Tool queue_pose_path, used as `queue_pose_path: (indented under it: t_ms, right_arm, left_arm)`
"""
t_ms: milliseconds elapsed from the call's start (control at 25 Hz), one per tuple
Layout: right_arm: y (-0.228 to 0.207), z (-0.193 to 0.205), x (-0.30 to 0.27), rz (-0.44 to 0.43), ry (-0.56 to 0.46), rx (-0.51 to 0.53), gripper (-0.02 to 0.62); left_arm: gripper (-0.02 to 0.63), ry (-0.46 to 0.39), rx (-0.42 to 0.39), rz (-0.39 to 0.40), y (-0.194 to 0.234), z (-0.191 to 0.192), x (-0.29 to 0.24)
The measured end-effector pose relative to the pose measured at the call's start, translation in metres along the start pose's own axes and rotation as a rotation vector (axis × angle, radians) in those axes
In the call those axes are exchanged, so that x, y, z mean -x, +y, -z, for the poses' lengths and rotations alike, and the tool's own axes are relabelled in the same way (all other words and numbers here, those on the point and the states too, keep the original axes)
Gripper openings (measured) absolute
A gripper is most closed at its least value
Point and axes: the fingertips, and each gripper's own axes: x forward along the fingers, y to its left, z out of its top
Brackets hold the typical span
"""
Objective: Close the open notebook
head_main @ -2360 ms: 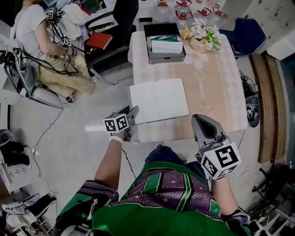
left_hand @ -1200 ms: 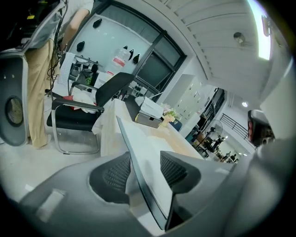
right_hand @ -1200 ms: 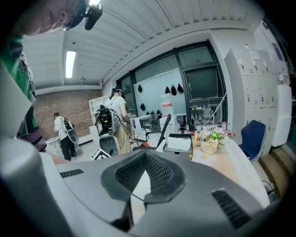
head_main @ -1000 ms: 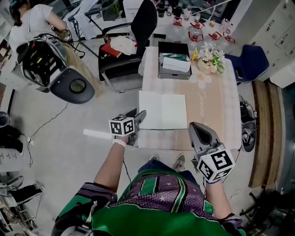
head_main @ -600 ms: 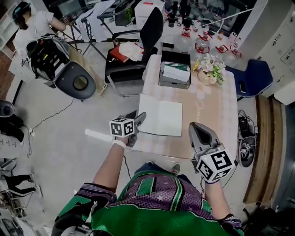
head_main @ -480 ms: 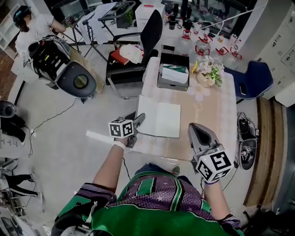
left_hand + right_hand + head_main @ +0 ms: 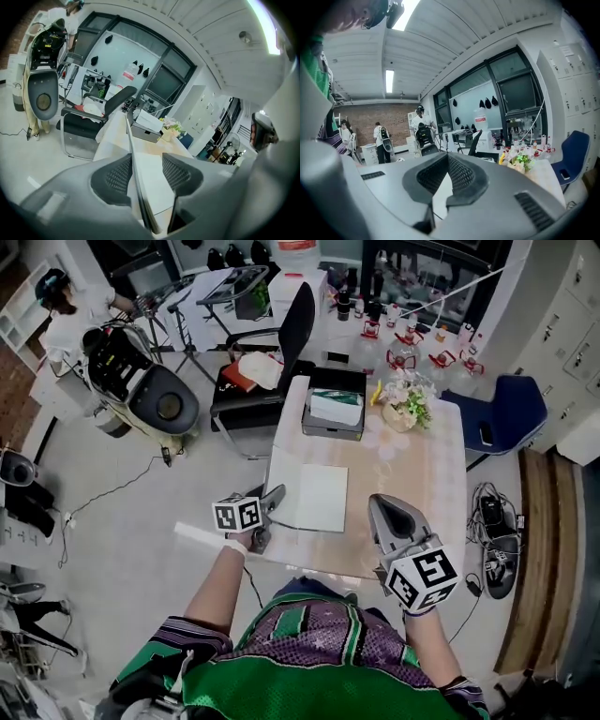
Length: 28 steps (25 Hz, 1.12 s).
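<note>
The left tool [image 7: 270, 495] sits at the near left edge of the table [image 7: 412, 474], just left of centre in the head view, with its jaws spread. In its own view the notebook's left cover [image 7: 134, 173] stands on edge between them. It lies close along the left pad [image 7: 112, 180], with a clear gap to the right one.

The notebook [image 7: 322, 497] lies near the middle of the frame, on the near left part of the table. Its right page is flat and white, while the left half is raised and shows only as a narrow grey strip beside the tool.

The right tool [image 7: 380, 507] is at the lower right of centre, over the table's near edge, just right of the notebook and apart from it. Its jaws are pressed together at the tips and hold nothing.

Farther up the frame, a dark box [image 7: 333, 413] with a white packet in it stands at the table's far end, with a bunch of flowers [image 7: 405, 404] just right of it. A black chair [image 7: 272, 371] stands off the table's far left corner, and a blue chair [image 7: 506, 413] is at the right.
</note>
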Motion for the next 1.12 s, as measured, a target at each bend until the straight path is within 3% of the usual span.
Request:
queue_pose_path:
  t_ms: [680, 1120]
  right_arm:
    - [-0.039, -0.008, 0.015, 0.015, -0.03, -0.019, 0.002]
    - [-0.052, -0.003, 0.025, 0.063, -0.033, -0.045, 0.002]
  left_arm:
    - [0.204, 0.055, -0.008, 0.035, -0.034, 0.004, -0.034]
    - [0.204, 0.111, -0.072, 0.157, -0.079, 0.0, -0.063]
